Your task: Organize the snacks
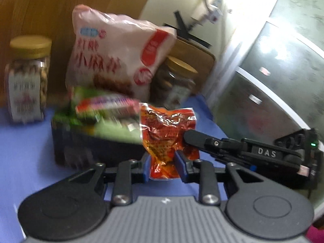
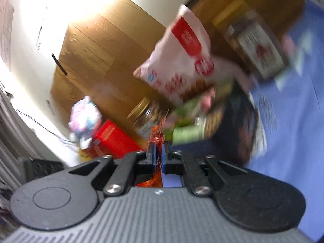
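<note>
The crinkled orange-red foil snack packet (image 1: 168, 137) hangs above the blue bench (image 1: 30, 151), held from two sides. The left gripper (image 1: 163, 165) has its blue-padded fingers (image 1: 146, 167) on either side of the packet's lower end, though whether they are pressing it cannot be told. The right gripper (image 1: 187, 136) reaches in from the right, clenched on the packet's right edge; in the right wrist view its fingers (image 2: 152, 156) are nearly together with the foil (image 2: 157, 136) pinched between them.

Just behind the packet sits a black rectangular bin (image 1: 91, 147) filled with green and pink snack packs (image 1: 105, 109). A large pale pink plastic bag with red lettering (image 1: 113, 54) leans up behind the bin. A clear jar with a gold lid (image 1: 28, 79) stands to the left, and another gold-lidded jar (image 1: 176, 81) stands behind the bag on the right.
</note>
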`<control>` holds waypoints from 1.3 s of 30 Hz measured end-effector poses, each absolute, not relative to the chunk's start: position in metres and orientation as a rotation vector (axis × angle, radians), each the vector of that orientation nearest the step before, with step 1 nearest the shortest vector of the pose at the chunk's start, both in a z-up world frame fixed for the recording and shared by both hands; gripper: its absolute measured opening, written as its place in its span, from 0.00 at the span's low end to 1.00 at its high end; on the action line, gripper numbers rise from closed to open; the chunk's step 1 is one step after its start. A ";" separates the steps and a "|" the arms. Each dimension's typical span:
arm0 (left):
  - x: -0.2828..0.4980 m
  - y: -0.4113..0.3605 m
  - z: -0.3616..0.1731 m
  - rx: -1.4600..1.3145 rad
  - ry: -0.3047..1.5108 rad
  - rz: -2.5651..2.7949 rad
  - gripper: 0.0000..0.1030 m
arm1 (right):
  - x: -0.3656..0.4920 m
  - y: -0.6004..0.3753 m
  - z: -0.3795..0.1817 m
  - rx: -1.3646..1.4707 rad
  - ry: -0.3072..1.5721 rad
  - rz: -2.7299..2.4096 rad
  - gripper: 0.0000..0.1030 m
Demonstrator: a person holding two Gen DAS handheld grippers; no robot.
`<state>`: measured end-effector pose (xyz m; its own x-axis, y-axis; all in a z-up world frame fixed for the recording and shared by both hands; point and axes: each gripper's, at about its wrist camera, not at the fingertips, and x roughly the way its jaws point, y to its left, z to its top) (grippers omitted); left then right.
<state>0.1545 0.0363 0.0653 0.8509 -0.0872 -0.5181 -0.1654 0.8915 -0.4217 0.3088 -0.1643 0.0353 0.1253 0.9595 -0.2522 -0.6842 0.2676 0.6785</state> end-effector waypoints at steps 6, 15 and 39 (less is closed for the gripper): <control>0.202 0.063 0.054 -0.442 0.597 0.128 0.30 | 0.338 -0.122 0.029 0.321 0.672 1.195 0.08; 0.208 0.045 0.049 -0.311 0.619 0.243 0.35 | 0.315 -0.119 0.022 0.107 0.471 0.999 0.34; 0.069 -0.077 0.028 -0.164 0.704 0.494 0.55 | 0.158 -0.246 -0.012 0.218 0.630 0.935 0.39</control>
<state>0.0694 -0.0767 0.0275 0.6528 0.3792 -0.6557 -0.4877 0.8728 0.0191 0.1582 -0.2456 -0.0119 0.4311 0.8041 -0.4094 -0.6813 0.5875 0.4366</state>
